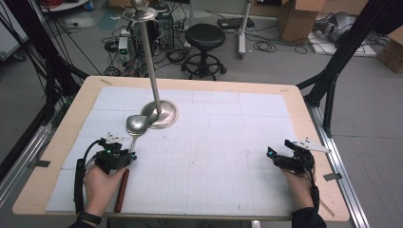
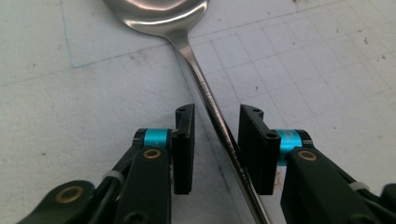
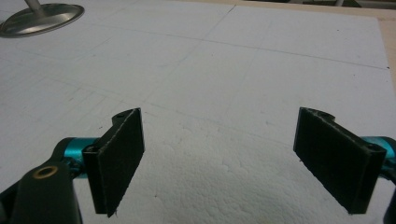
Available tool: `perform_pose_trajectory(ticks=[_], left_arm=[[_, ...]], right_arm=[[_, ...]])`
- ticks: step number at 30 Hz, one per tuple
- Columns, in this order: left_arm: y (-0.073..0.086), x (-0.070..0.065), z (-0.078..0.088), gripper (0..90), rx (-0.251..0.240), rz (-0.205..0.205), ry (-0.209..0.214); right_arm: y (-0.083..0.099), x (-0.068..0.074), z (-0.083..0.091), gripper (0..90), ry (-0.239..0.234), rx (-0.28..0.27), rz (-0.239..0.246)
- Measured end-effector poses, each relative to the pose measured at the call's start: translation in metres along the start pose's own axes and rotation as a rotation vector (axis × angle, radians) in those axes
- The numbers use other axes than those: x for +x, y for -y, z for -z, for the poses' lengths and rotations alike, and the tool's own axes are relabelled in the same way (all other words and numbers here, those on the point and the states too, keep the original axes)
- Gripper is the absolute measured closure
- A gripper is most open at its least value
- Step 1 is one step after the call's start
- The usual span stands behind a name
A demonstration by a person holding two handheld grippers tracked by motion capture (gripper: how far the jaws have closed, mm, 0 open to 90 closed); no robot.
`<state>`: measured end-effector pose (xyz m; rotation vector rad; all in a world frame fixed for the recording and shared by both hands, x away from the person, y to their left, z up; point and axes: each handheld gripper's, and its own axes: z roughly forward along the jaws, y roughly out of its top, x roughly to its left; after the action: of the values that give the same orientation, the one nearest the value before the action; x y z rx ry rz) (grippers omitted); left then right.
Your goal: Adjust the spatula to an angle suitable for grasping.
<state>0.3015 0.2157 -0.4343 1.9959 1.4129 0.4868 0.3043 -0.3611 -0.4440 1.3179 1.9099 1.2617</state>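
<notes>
A steel spoon [image 1: 136, 125] with a red-brown handle lies on the white gridded mat [image 1: 214, 142], its bowl against the base of a tall metal stand [image 1: 160, 115]. My left gripper [image 1: 127, 155] sits low over the spoon's neck. In the left gripper view the steel shaft [image 2: 205, 93] runs between the jaws of the left gripper [image 2: 217, 112]. The shaft lies close to the right pad [image 2: 254, 149], and a gap remains at the left pad. My right gripper [image 1: 273, 155] rests at the right of the mat, and the right gripper [image 3: 219, 116] is open wide with nothing between its jaws.
The stand's pole rises high over the mat's middle back, and its base [image 3: 42, 18] shows far left in the right gripper view. The wooden table edge [image 1: 304, 114] frames the mat. A black stool [image 1: 205, 38], cables and boxes stand on the floor beyond.
</notes>
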Motion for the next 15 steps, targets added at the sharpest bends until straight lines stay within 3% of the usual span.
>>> perform_pose_trajectory(ticks=[9, 15], left_arm=[[-0.001, 0.001, 0.0, 74.6, 0.014, 0.026, -0.005], [0.001, 0.01, 0.002, 79.1, 0.007, 0.076, 0.005]], right_arm=[[0.0, 0.0, 0.0, 15.8, -0.002, -0.002, 0.0], [0.0, -0.001, 0.0, 15.8, -0.003, -0.007, 0.002]])
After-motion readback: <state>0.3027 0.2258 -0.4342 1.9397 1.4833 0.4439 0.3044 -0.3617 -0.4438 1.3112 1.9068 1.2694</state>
